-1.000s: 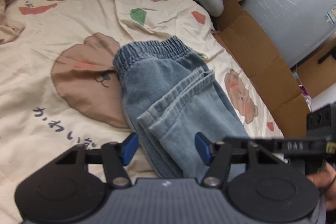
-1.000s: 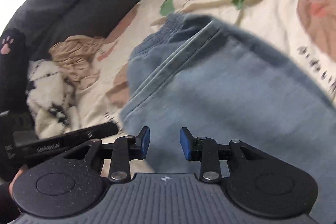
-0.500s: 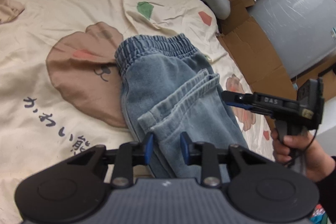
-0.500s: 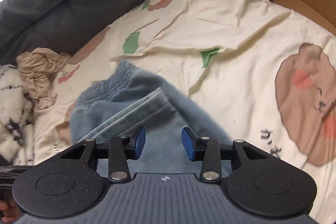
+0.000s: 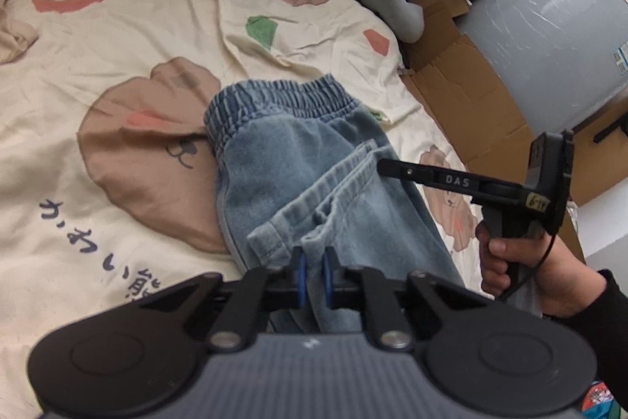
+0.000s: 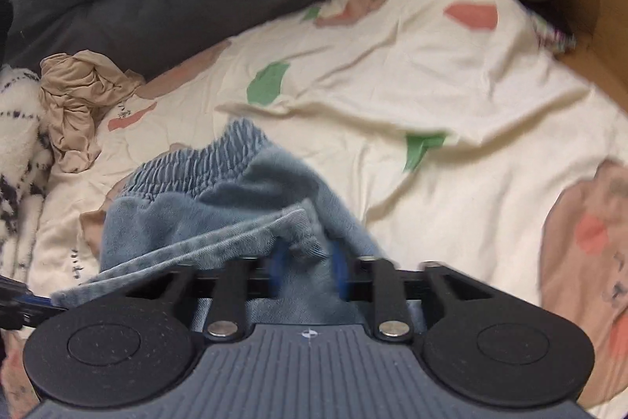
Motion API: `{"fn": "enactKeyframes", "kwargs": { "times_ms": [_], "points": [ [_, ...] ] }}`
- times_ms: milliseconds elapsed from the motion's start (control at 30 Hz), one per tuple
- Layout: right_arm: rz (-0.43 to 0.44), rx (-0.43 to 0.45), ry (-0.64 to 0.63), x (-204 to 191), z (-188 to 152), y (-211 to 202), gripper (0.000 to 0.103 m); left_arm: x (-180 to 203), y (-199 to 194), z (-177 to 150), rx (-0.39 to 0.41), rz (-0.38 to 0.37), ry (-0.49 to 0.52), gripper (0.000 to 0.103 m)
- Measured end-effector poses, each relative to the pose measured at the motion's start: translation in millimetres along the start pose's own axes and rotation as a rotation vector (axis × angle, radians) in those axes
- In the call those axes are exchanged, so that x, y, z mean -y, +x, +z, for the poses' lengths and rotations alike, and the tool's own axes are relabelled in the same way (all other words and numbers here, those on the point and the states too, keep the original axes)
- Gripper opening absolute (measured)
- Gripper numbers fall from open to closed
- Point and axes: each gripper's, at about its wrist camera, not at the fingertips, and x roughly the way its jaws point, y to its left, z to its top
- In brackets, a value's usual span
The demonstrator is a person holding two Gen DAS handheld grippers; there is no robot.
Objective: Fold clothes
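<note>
While both tongs are closing, the left tongs [image 5: 313, 275] pinch the jeans [image 5: 298, 160] at the near hem, the right tongs [image 6: 308, 271] at a folded edge. Waistband far, legs near, on the bed [image 5: 98, 38]; open sheet lies left.

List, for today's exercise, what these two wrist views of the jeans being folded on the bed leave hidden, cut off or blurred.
- Lower part of the jeans: left wrist view, hidden behind the left gripper, whose jaws are closing on a denim fold.
- Right gripper pads: right wrist view, motion-blurred; jaws closing with denim between them.
- Person beyond the hand: cut off by the frame edge.
- Fluffy white item: cropped at the left edge.
</note>
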Motion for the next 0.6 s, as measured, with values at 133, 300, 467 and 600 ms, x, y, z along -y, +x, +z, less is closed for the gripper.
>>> {"fn": "enactKeyframes", "kwargs": {
  "times_ms": [133,300,467,600],
  "points": [
    [0.005,0.042,-0.007,-2,6,-13,0.005,6,-8,5,0.025,0.008,0.009,0.006],
    [-0.003,0.073,-0.014,-4,15,-20,0.004,9,-9,10,0.043,0.029,0.026,0.006],
    [-0.023,0.012,-0.004,-2,10,4,0.007,-3,6,7,-0.003,0.078,0.018,0.012],
    [-0.008,0.015,0.037,6,6,3,0.029,-6,3,5,0.004,0.099,0.033,0.038]
  ]
}}
